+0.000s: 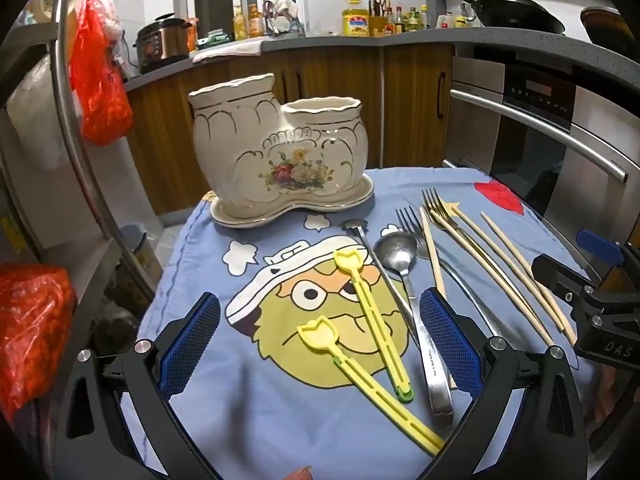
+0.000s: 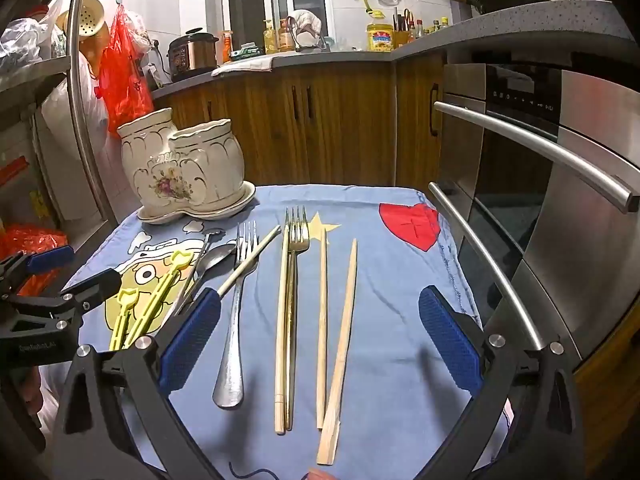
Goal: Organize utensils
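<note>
A cream ceramic two-compartment utensil holder (image 1: pixel 276 156) stands on its saucer at the back left of the blue cartoon cloth (image 1: pixel 280 420); it also shows in the right wrist view (image 2: pixel 184 168). Two yellow plastic forks (image 1: pixel 372 320), a steel spoon (image 1: pixel 404 264), steel and gold forks (image 2: pixel 294 264) and several wooden chopsticks (image 2: pixel 344 344) lie flat on the cloth. My left gripper (image 1: pixel 320 344) is open and empty above the yellow forks. My right gripper (image 2: pixel 320 344) is open and empty above the chopsticks and the gold fork.
A steel oven with long bar handles (image 2: pixel 532 148) stands close on the right. Wooden cabinets (image 2: pixel 320 128) and a cluttered counter run behind. A shelf rack with red plastic bags (image 1: pixel 100 80) stands on the left.
</note>
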Demonstrator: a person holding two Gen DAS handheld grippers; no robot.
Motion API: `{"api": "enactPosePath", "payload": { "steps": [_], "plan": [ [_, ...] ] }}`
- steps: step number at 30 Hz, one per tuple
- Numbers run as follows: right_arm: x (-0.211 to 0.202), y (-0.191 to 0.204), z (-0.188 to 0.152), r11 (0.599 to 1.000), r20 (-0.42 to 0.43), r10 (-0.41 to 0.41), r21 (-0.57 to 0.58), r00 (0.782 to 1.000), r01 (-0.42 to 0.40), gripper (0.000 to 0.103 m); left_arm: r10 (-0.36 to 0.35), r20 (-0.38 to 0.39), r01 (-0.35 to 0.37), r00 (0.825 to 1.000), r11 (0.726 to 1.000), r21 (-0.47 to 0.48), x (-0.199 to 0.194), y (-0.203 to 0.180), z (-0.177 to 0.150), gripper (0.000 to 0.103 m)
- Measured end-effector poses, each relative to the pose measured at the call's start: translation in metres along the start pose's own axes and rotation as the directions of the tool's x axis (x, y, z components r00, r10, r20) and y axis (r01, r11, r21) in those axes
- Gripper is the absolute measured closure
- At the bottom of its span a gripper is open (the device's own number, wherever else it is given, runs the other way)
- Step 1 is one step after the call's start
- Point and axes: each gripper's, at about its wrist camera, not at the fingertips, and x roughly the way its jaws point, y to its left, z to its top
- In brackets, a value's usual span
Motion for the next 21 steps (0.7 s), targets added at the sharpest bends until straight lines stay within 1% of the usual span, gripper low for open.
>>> {"api": "enactPosePath", "payload": {
  "steps": [21],
  "plan": [
    [0.0023,0.0007,-0.0007,1.000,-0.001,-0.003,-0.004,1.000,0.003,0.005,-0.010,-0.001,0.010,1.000,1.000,-0.012,-0.0039,0.0067,0.0024,0.004]
  ]
}}
